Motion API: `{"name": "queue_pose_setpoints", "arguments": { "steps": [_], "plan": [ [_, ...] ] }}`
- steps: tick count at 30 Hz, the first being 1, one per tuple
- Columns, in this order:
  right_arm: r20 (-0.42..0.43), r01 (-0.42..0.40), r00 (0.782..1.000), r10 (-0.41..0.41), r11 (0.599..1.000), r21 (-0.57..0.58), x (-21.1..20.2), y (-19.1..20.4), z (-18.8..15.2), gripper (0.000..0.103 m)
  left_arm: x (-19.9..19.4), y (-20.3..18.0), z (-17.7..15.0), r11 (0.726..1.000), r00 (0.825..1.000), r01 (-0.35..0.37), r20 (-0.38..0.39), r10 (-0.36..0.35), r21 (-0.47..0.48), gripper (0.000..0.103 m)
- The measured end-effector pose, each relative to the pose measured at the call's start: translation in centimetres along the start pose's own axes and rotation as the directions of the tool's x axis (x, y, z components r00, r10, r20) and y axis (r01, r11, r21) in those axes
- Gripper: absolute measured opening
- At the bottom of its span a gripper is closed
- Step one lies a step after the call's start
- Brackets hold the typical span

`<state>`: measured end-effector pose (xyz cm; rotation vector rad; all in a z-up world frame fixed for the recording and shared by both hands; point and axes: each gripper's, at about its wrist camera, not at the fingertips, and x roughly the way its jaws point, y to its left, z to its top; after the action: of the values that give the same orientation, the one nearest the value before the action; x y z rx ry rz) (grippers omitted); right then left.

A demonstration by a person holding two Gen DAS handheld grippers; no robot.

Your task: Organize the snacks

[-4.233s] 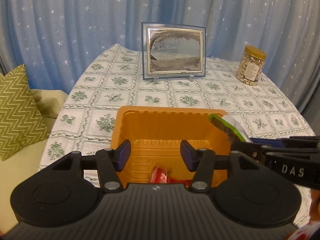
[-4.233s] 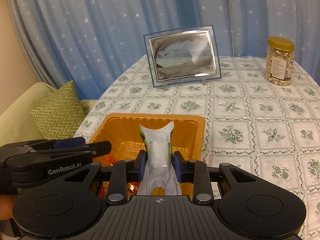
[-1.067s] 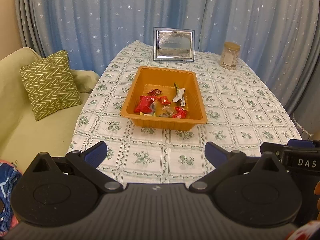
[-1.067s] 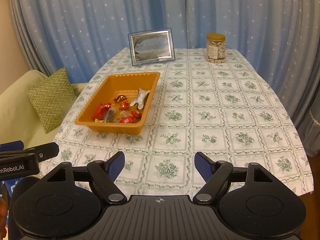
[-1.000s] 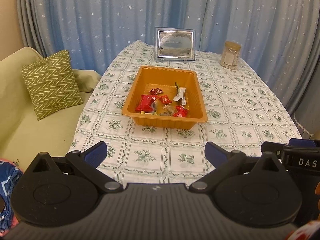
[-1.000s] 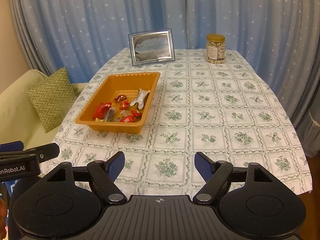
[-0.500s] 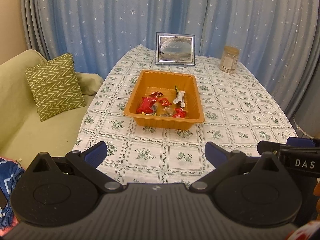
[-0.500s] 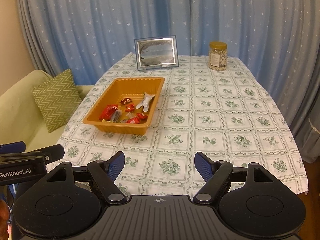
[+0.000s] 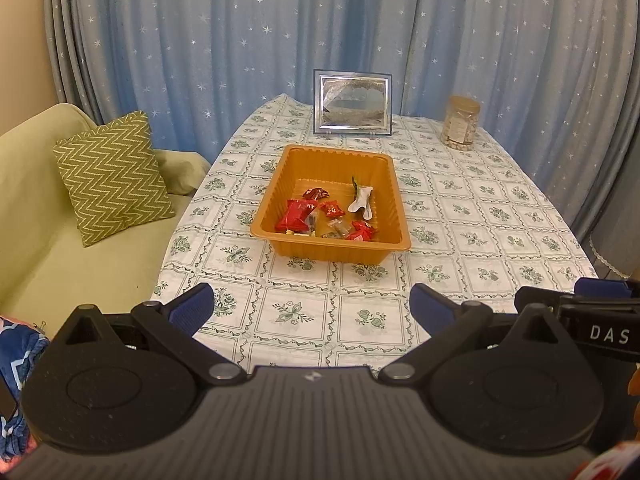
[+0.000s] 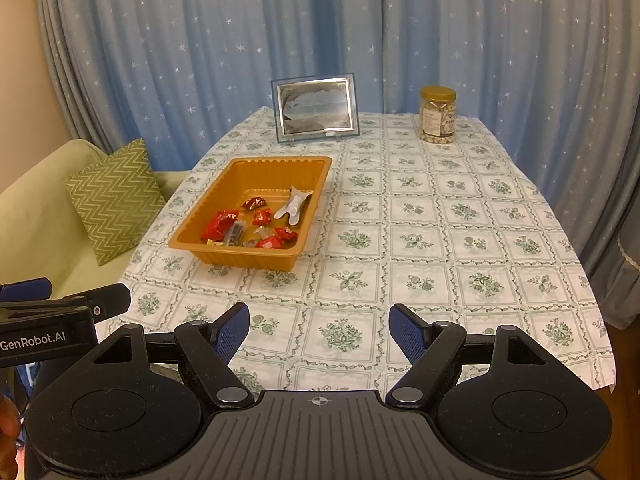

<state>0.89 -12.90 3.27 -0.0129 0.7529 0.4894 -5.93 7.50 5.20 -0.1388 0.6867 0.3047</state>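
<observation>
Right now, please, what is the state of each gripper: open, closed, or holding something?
Left gripper: open, holding nothing.
Right gripper: open, holding nothing.

Two matte black handheld grippers with blue-padded fingers

The left gripper (image 9: 308, 310) and right gripper (image 10: 319, 330) share ribbed bodies, round discs and silver pivot screws; side labels read "GenRobot.AI" and "DAS", the latter possibly cut off.
</observation>
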Motion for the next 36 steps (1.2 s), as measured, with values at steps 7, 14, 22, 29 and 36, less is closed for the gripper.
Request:
{"name": "queue_pose_setpoints", "arguments": {
  "steps": [7, 14, 22, 29, 36],
  "plan": [
    [0.001, 0.001, 1.000, -0.001, 1.000, 0.000, -0.01, 0.02, -0.02, 0.077, 0.01, 0.12, 0.04, 1.000, 1.000, -0.001, 0.000, 0.001, -0.001, 0.103],
    [0.001, 0.000, 1.000, 0.000, 1.000, -0.001, 0.01, -0.01, 0.02, 0.077, -0.04, 0.29, 0.05, 1.000, 1.000, -0.001, 0.002, 0.001, 0.002, 0.103],
    [-0.001, -0.001, 1.000, 0.001, 1.000, 0.001, 0.08, 0.01, 0.10, 0.077, -0.01, 0.29, 0.01, 1.000, 1.000, -0.003, 0.002, 0.003, 0.004, 0.103],
    [0.000, -0.002, 1.000, 0.002, 1.000, 0.002, 0.09, 0.03, 0.08, 0.077, 0.00, 0.24, 0.02, 1.000, 1.000, -0.002, 0.001, 0.002, 0.005, 0.103],
    [0.001, -0.002, 1.000, 0.002, 1.000, 0.003, 0.05, -0.03, 0.04, 0.077, 0.03, 0.24, -0.03, 1.000, 1.000, -0.002, 0.001, 0.002, 0.005, 0.103]
  ]
}}
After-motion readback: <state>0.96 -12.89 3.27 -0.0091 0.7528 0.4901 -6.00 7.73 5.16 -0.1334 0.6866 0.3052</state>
